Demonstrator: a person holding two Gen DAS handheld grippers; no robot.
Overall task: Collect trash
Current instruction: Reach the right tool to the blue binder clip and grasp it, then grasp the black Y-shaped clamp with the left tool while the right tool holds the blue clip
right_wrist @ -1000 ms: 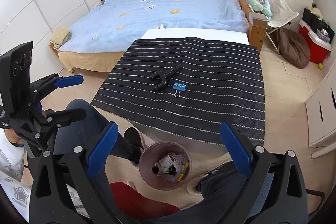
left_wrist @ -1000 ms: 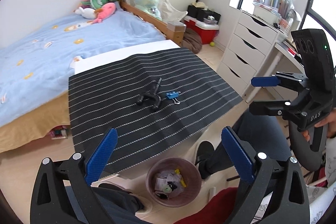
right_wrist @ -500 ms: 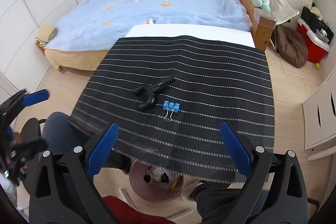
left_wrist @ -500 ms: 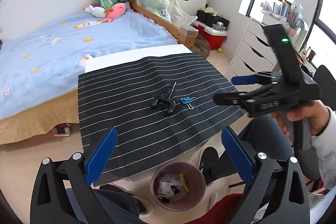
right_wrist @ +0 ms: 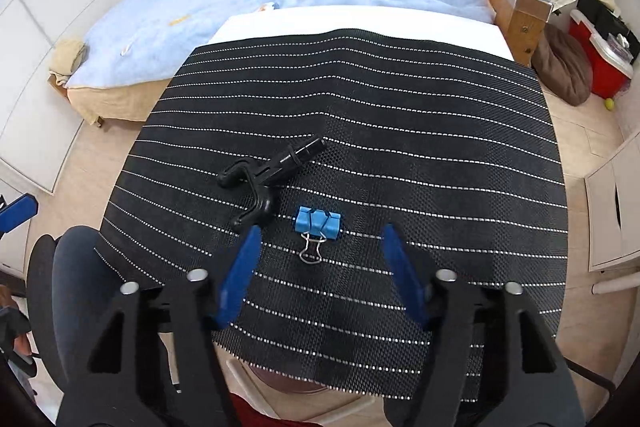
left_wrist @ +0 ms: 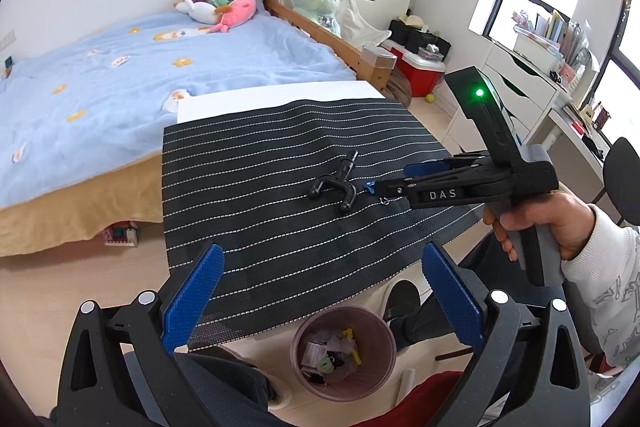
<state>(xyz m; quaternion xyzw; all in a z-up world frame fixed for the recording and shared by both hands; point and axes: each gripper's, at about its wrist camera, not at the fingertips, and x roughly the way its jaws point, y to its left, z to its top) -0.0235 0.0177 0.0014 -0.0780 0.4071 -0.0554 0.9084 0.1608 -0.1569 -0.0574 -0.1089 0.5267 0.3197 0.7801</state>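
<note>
A blue binder clip [right_wrist: 318, 221] and a black Y-shaped plastic part [right_wrist: 266, 173] lie on the black striped mat [right_wrist: 400, 131]. My right gripper [right_wrist: 320, 239] is open, low over the mat, its tips on either side of the clip and just short of it. In the left wrist view the right gripper [left_wrist: 396, 179] reaches in from the right and hides most of the clip [left_wrist: 370, 187], beside the black part [left_wrist: 336, 185]. My left gripper [left_wrist: 320, 279] is open and empty, held back above the table's near edge. A pink trash bin [left_wrist: 344, 351] with scraps stands on the floor below.
A bed with a blue cover [left_wrist: 120, 75] lies beyond and left of the table. White drawers [left_wrist: 516, 95] and a desk stand at the right. My legs and a dark chair [left_wrist: 624, 179] are near the bin.
My right gripper has moved forward and down over the table to the binder clip. My left gripper has lifted and turned slightly, staying open. The objects on the mat have not moved.
</note>
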